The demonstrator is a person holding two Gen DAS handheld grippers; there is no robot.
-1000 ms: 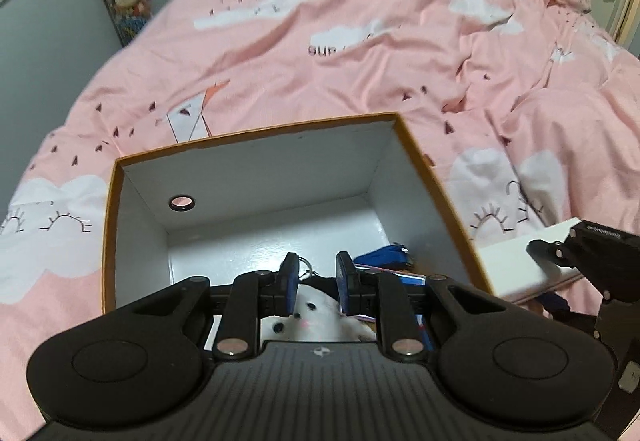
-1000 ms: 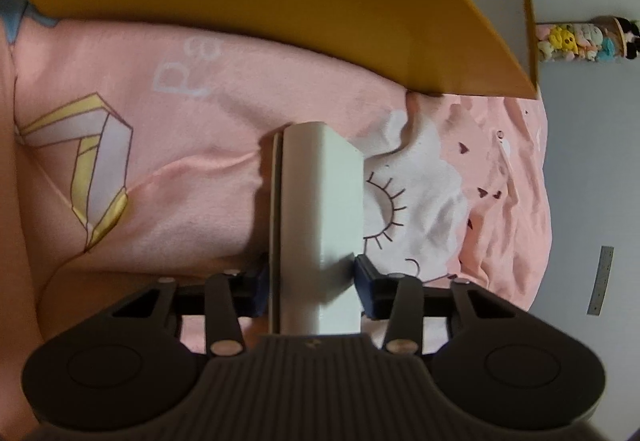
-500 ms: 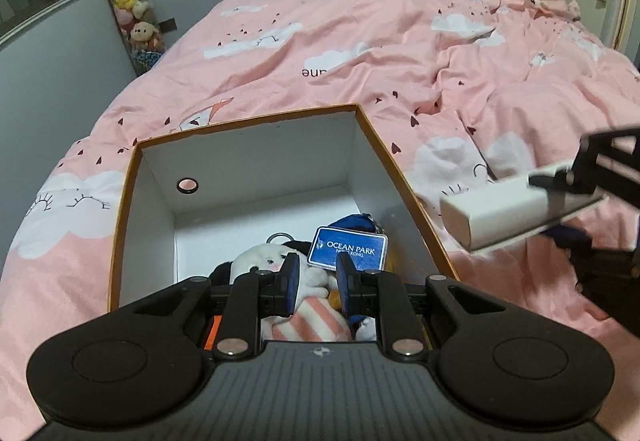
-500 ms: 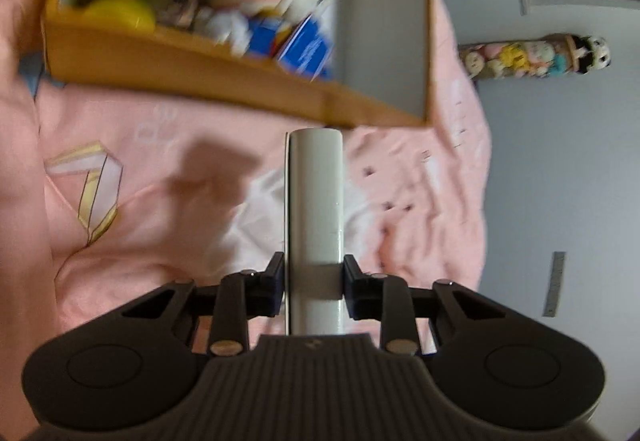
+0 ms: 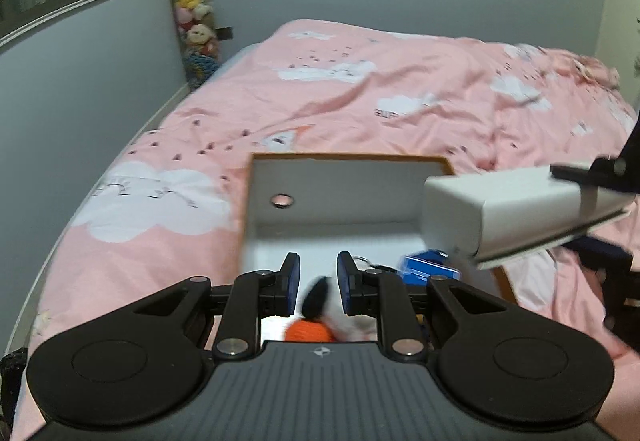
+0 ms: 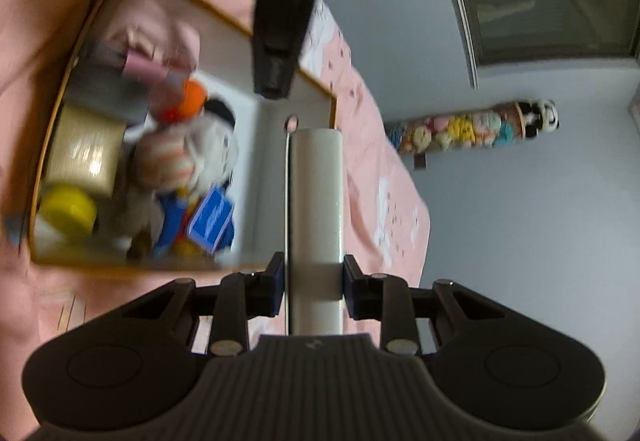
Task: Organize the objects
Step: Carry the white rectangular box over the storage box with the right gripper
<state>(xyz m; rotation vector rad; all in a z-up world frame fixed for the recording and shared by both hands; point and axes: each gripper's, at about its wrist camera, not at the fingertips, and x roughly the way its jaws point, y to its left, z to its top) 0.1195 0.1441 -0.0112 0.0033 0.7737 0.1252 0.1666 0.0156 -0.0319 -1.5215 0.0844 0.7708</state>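
Since the earlier pictures, the white box (image 6: 316, 209) has been lifted up off the pink bed and is now carried above the open storage box, and the left gripper has been pulled up and back out of that box.

In the left wrist view, the left gripper (image 5: 318, 279) is seen with nothing held. Its blue pads (image 5: 291, 273) are brought close together with only a small gap left, and no thing is pressed between them. Below and behind the pads, a blurred soft toy (image 5: 320, 305) with an orange part is seen inside the storage box (image 5: 348, 161). The storage box has an orange rim and white walls, and it is set on the pink bed cover (image 5: 360, 81). A blue card (image 5: 428, 269) is seen in the right corner of the box. The white box (image 5: 500, 209) is held in the air at the right, over the right edge of the storage box, with the right gripper (image 5: 600, 177) clamped on its far end.

In the right wrist view, the right gripper (image 6: 314, 285) is closed on the white box, with a pad pressed on each side. The white box is pointed straight ahead. The storage box (image 6: 52, 121) is seen to the left and below, filled with a striped soft toy (image 6: 180, 157), a gold tin (image 6: 84, 149), a yellow thing (image 6: 68, 209) and the blue card (image 6: 212, 217). The dark body of the left gripper (image 6: 280, 21) is seen at the top, over the box.
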